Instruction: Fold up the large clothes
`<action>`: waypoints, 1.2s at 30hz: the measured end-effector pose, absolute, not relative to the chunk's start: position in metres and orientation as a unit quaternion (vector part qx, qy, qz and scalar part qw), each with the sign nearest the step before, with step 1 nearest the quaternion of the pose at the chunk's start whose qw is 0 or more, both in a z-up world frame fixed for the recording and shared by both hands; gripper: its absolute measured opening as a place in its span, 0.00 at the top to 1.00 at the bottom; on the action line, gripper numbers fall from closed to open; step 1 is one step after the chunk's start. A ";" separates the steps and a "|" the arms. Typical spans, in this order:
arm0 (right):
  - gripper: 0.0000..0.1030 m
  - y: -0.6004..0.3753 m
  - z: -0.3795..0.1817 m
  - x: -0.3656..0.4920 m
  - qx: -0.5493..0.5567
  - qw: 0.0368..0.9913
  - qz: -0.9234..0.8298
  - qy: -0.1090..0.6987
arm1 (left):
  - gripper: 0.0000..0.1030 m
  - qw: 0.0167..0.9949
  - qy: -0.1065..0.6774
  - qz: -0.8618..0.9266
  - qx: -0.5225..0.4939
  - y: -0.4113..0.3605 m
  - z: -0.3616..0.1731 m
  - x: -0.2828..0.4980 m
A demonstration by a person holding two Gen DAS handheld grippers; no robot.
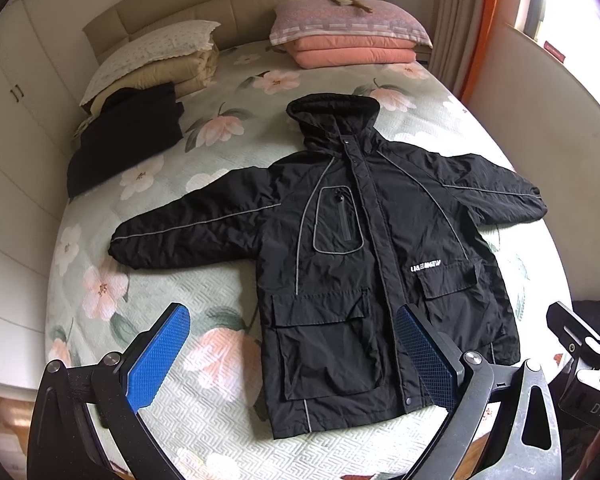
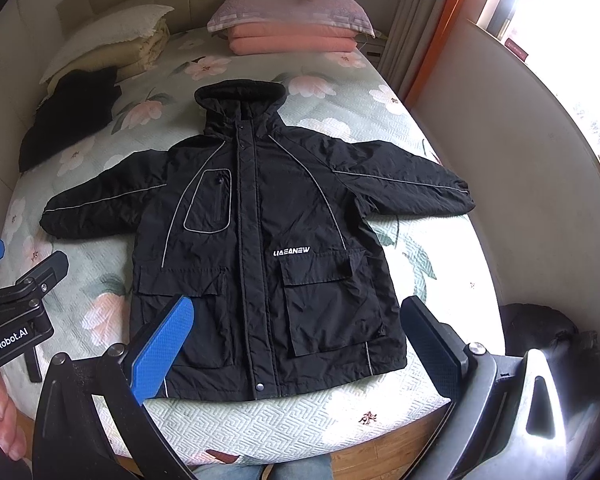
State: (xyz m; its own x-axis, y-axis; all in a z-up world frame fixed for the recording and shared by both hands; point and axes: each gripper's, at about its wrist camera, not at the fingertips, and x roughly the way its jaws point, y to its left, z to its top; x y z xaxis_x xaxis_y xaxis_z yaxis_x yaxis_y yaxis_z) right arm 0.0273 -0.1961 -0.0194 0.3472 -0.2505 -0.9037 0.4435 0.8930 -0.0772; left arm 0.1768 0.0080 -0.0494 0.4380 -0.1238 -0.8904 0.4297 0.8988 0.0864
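A black hooded jacket (image 1: 364, 248) with grey piping lies flat and face up on the bed, sleeves spread out, hood toward the headboard; it also shows in the right wrist view (image 2: 260, 240). My left gripper (image 1: 292, 356) is open and empty, hovering above the jacket's lower left hem. My right gripper (image 2: 296, 344) is open and empty above the jacket's lower hem. The left gripper shows in the right wrist view at the left edge (image 2: 24, 280), and the right gripper's body shows at the right edge of the left wrist view (image 1: 580, 340).
The bed (image 1: 148, 248) has a floral quilted cover. A folded black garment (image 1: 128, 136) lies at the upper left near beige bedding (image 1: 160, 64). A pink pillow on folded pink blankets (image 1: 352, 36) sits at the head. A wall and window are on the right.
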 end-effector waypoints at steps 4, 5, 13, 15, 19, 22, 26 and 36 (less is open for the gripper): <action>0.00 -0.199 -0.020 0.024 0.090 0.814 -0.215 0.531 | 0.00 0.833 0.504 -0.165 0.156 0.003 -0.052 0.174; 0.00 -0.200 -0.020 0.024 0.090 0.814 -0.214 0.533 | 0.00 0.833 0.505 -0.165 0.156 0.003 -0.052 0.174; 0.00 -0.219 -0.030 0.022 0.084 0.813 -0.199 0.541 | 0.00 0.829 0.519 -0.147 0.150 -0.015 -0.062 0.163; 0.00 -0.229 -0.033 0.022 0.083 0.813 -0.192 0.543 | 0.00 0.827 0.523 -0.141 0.149 -0.023 -0.065 0.160; 0.00 -0.258 -0.039 0.021 0.078 0.818 -0.177 0.542 | 0.00 0.826 0.530 -0.126 0.145 -0.052 -0.069 0.153; 0.00 -0.290 -0.046 0.021 0.078 0.820 -0.168 0.542 | 0.00 0.826 0.533 -0.110 0.143 -0.082 -0.072 0.149; 0.00 -0.359 -0.059 0.015 0.080 0.821 -0.175 0.537 | 0.00 0.818 0.552 -0.118 0.107 -0.123 -0.085 0.149; 0.01 -0.610 -0.155 0.008 0.135 0.813 -0.223 0.521 | 0.00 0.836 0.530 -0.104 0.099 -0.238 -0.140 0.147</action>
